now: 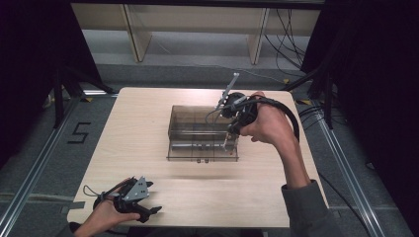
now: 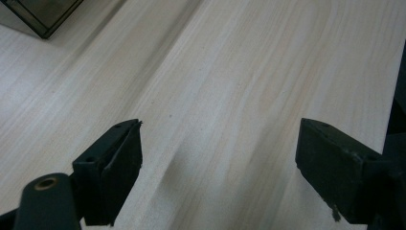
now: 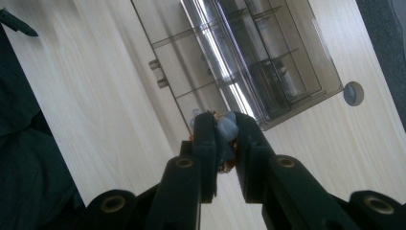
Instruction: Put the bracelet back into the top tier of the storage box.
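My left gripper rests at the near left corner of the tabletop, its fingers spread wide apart with nothing between them; I leave it parked there, well apart from the work, so its cable stays out of the way.

In the middle of the tabletop stands the clear smoky compartment box, a divided organizer with thin inner walls and two small knobs on its near face. The lid or top looks open to me, though I cannot tell for certain.

At the right, my right gripper hangs over the right end of the box, pointing down, its fingers clamped on a small part, pale blue-grey with a bit of orange showing; I cannot tell what it is. The step in hand, as I judge it, is dropping this part into one of the right-hand compartments.

To do that well, I would centre the fingertips over a single cell, clear of the dividers, lower until the part sits below the rim, then release slowly. The walls are thin and transparent, so I would check alignment in the right gripper view before letting go.
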Tool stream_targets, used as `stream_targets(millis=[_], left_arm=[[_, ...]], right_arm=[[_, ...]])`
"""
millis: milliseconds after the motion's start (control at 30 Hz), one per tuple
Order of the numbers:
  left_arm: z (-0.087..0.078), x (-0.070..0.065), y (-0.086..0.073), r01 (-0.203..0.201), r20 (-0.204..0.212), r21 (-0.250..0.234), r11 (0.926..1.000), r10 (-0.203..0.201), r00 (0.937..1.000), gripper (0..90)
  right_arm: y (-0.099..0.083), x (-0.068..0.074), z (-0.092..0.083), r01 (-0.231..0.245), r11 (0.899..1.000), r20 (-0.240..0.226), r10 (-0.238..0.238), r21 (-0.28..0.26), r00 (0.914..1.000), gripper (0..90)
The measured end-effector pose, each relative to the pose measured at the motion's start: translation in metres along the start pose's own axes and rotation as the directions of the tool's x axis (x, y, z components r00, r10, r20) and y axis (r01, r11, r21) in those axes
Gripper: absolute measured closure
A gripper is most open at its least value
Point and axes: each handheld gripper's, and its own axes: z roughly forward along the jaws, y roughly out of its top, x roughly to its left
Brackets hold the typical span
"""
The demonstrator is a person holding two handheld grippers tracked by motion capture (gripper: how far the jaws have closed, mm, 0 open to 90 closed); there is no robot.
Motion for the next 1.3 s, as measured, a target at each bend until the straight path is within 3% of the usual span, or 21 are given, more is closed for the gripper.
stream_targets(millis=[33,100,200,233,267,300,733,1067,1100,1133,1300], left_arm=[[0.000,-0.001,0.000,-0.002,-0.016,0.000,1.0000,0.002,0.9999,16.2],[0.000,0.000,0.000,-0.001,0.001,0.000,1.0000,0.001,1.0000,16.3],[0.000,-0.001,0.000,-0.002,-0.015,0.000,1.0000,0.002,0.9999,16.2],[0.000,0.000,0.000,-0.001,0.000,0.001,1.0000,0.001,1.0000,16.2],[0.000,0.000,0.000,-0.001,0.000,0.001,1.0000,0.001,1.0000,16.2],[-0.001,0.000,0.000,-0.001,-0.004,0.002,1.0000,0.001,1.0000,16.2],[-0.001,-0.001,0.000,0.003,0.007,-0.010,0.9999,-0.003,1.0000,16.2],[-0.001,0.000,0.000,-0.002,0.002,-0.001,1.0000,0.002,1.0000,16.2],[0.000,-0.001,0.000,-0.005,0.002,0.002,1.0000,0.005,1.0000,16.2],[0.000,-0.001,0.000,-0.002,0.002,0.000,1.0000,0.002,1.0000,16.2],[-0.001,0.000,0.000,-0.003,0.001,-0.001,1.0000,0.003,1.0000,16.2]], right_arm=[[0.001,-0.001,0.001,-0.005,1.000,-0.001,0.005,-0.002,1.0000,80.7],[0.002,-0.002,0.003,-0.014,1.000,-0.010,0.014,0.006,0.9999,80.7],[0.004,-0.006,0.007,-0.002,1.000,-0.013,0.002,0.004,0.9999,80.7],[0.004,-0.005,0.007,-0.038,0.999,-0.018,0.039,0.020,0.9991,80.7],[0.004,-0.005,0.007,-0.038,0.999,-0.018,0.039,0.020,0.9991,80.7],[0.004,-0.008,0.009,-0.006,1.000,-0.018,0.006,0.009,0.9998,80.7],[0.009,-0.016,0.023,-0.022,0.999,-0.029,0.023,0.031,0.9993,80.6],[0.006,-0.020,0.050,-0.032,0.997,-0.067,0.036,0.064,0.9971,80.6],[0.004,-0.022,0.058,-0.011,0.998,-0.075,0.015,0.064,0.9971,80.6],[0.004,-0.021,0.060,-0.034,0.997,-0.081,0.040,0.072,0.9959,80.6],[0.002,-0.024,0.080,-0.026,0.996,-0.108,0.035,0.087,0.9935,80.6]])
